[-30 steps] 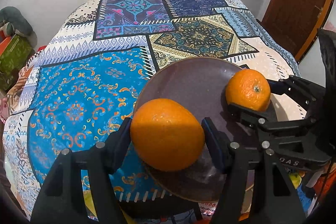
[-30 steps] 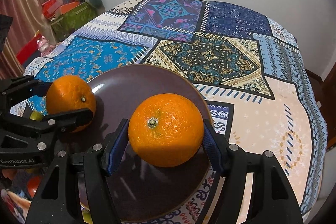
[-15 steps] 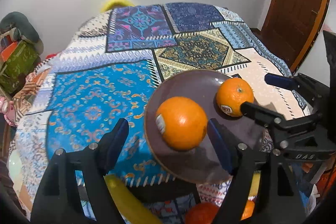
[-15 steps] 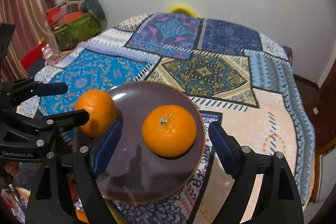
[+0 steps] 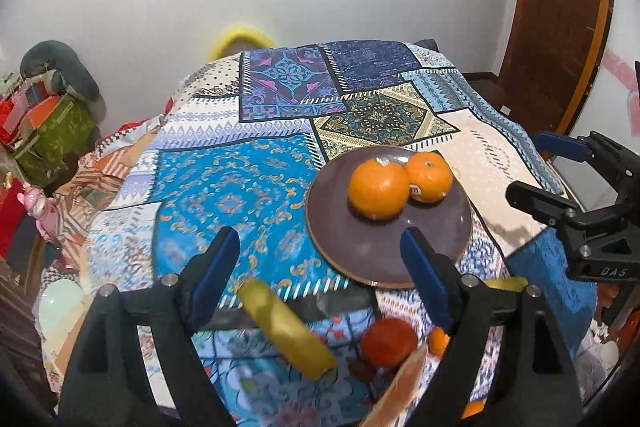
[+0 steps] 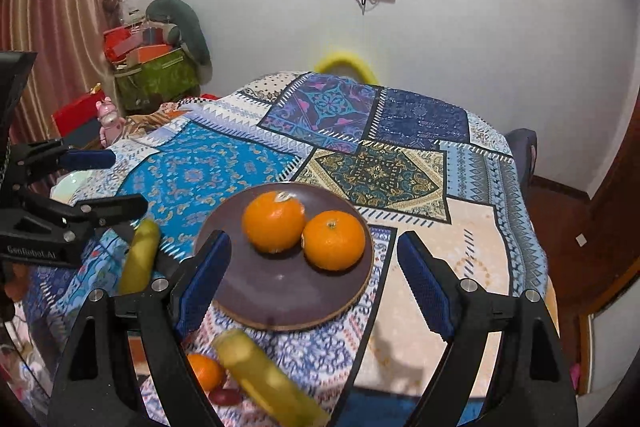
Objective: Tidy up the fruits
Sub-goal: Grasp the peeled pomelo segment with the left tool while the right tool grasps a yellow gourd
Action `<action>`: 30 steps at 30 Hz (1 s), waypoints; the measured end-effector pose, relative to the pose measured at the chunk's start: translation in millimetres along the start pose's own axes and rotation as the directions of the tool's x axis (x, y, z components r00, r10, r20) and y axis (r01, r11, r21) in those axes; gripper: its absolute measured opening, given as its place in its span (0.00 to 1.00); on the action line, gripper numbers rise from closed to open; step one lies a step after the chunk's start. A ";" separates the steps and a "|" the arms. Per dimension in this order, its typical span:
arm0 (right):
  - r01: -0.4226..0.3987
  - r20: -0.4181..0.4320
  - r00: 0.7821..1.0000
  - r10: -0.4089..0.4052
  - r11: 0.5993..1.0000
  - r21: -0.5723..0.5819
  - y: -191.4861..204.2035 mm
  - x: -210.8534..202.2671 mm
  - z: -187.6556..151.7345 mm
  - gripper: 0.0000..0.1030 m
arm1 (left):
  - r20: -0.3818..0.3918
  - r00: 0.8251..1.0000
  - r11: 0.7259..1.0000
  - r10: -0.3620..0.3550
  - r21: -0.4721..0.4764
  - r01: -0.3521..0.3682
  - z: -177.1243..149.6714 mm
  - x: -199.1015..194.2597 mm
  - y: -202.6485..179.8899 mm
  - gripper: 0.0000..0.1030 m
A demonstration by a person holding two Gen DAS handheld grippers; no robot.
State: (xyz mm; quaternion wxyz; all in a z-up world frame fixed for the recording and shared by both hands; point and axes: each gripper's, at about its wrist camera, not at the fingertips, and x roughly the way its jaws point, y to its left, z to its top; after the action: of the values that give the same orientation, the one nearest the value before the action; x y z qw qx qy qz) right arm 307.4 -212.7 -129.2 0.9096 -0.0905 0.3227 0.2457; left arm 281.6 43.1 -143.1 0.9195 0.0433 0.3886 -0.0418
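While your left gripper (image 5: 320,259) hangs over the patchwork cloth (image 5: 224,187), its jaws have just been opening and stand released with nothing between them; the brown plate (image 5: 360,251) lies just ahead of its right finger, carrying two oranges (image 5: 378,189) that touch each other, well past the tips. A yellow fruit (image 5: 286,331) lies below the jaws and a red fruit (image 5: 388,341) beside it, both blurred. In your right wrist view, the right gripper (image 6: 312,261) is likewise released, jaws lately widened and empty, the plate (image 6: 280,307) lying beyond and between its fingers, the oranges (image 6: 334,239) ahead of the tips. The left gripper (image 6: 104,183) shows off to its left.
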 end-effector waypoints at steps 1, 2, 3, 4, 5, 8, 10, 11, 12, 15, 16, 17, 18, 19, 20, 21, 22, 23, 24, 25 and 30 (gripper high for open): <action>0.000 -0.006 1.000 0.000 1.000 -0.004 1.4 -4.3 -3.9 0.81 | 0.003 1.000 1.000 0.009 0.008 -0.009 -3.9 -6.2 0.3 0.80; 0.001 -0.009 1.000 -0.001 1.000 -0.006 2.7 -7.2 -7.5 0.81 | 0.005 1.000 1.000 0.014 0.012 -0.014 -6.0 -9.5 0.9 0.80; 0.004 -0.012 1.000 -0.004 1.000 -0.008 3.2 -9.8 -11.4 0.81 | 0.007 1.000 1.000 0.018 0.016 -0.018 -9.6 -14.0 1.4 0.80; 0.007 -0.016 1.000 -0.007 1.000 -0.010 3.6 -12.2 -15.1 0.81 | 0.007 1.000 1.000 0.021 0.018 -0.021 -13.2 -18.6 2.0 0.80; 0.011 -0.026 1.000 -0.011 1.000 -0.014 3.9 -15.4 -20.7 0.81 | 0.005 1.000 1.000 0.023 0.019 -0.023 -17.7 -22.7 2.5 0.81; 0.015 -0.051 0.999 -0.015 1.000 -0.018 3.0 -21.6 -33.8 0.81 | -0.001 1.000 1.000 0.020 0.018 -0.020 -31.2 -30.9 4.2 0.81; 0.003 -0.067 0.998 -0.003 1.000 -0.004 1.3 -25.1 -40.8 0.81 | -0.010 1.000 1.000 0.017 0.016 -0.017 -41.9 -34.2 5.0 0.81; -0.002 -0.071 0.997 0.002 1.000 0.001 0.7 -27.1 -43.5 0.81 | -0.016 1.000 1.000 0.014 0.011 -0.014 -47.8 -35.3 5.1 0.81; -0.007 -0.078 0.997 0.007 1.000 0.009 0.9 -29.2 -46.8 0.81 | -0.022 1.000 1.000 0.006 0.007 -0.006 -52.1 -35.2 5.1 0.81; -0.005 -0.080 0.997 0.007 1.000 0.020 3.8 -33.9 -55.9 0.81 | -0.051 0.999 1.000 -0.017 -0.007 0.017 -68.7 -33.6 1.7 0.81; -0.001 -0.082 0.997 0.003 1.000 0.022 5.3 -34.5 -59.1 0.81 | -0.058 0.998 1.000 -0.025 -0.008 0.025 -73.2 -32.7 -0.5 0.81; -0.001 -0.086 0.996 0.003 1.000 0.024 7.0 -33.8 -62.6 0.81 | -0.067 0.997 0.999 -0.033 -0.007 0.032 -77.6 -31.9 -2.8 0.81; -0.003 -0.095 0.995 0.005 1.000 0.024 8.7 -32.1 -66.9 0.81 | -0.074 0.997 0.999 -0.036 -0.003 0.036 -82.3 -30.8 -5.2 0.81; -0.003 -0.101 0.995 0.005 1.000 0.023 10.0 -31.0 -70.4 0.81 | -0.080 0.996 0.999 -0.032 0.005 0.032 -87.3 -30.1 -7.7 0.81; -0.002 -0.110 0.994 0.004 1.000 0.018 11.6 -29.2 -75.0 0.81 | -0.083 0.996 0.999 -0.029 0.012 0.030 -91.3 -29.5 -10.2 0.81; -0.001 -0.124 0.992 0.002 1.000 0.009 13.4 -26.4 -79.6 0.81 | -0.086 0.996 0.999 -0.028 0.016 0.030 -95.2 -28.8 -12.4 0.81; -0.001 -0.139 0.990 0.001 1.000 -0.001 15.1 -22.6 -84.1 0.81 | -0.093 0.995 0.999 -0.030 0.017 0.032 -99.1 -27.2 -13.5 0.81; -0.003 -0.150 0.989 0.002 1.000 -0.007 15.8 -19.8 -87.5 0.81 | -0.100 0.995 0.999 -0.030 0.017 0.032 -101.5 -25.2 -14.1 0.81; -0.008 -0.158 0.987 0.006 1.000 -0.010 16.4 -17.3 -90.3 0.81 | -0.110 0.994 0.999 -0.030 0.016 0.032 -105.0 -22.2 -14.9 0.81; -0.013 -0.166 0.986 0.011 1.000 -0.013 16.4 -14.7 -92.6 0.81 | -0.115 0.993 0.999 -0.033 0.014 0.035 -107.0 -20.3 -14.7 0.81; -0.040 -0.205 0.978 0.038 0.999 -0.002 14.2 2.1 -102.4 0.80 | -0.143 0.987 0.997 -0.078 -0.021 0.076 -116.7 -8.0 -16.7 0.79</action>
State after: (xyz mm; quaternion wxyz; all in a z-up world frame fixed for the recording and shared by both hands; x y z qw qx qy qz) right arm 246.1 -232.8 -210.0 0.8662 -0.1117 0.4158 0.2538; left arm 191.3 40.0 -219.2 0.8872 0.0243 0.4552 -0.0709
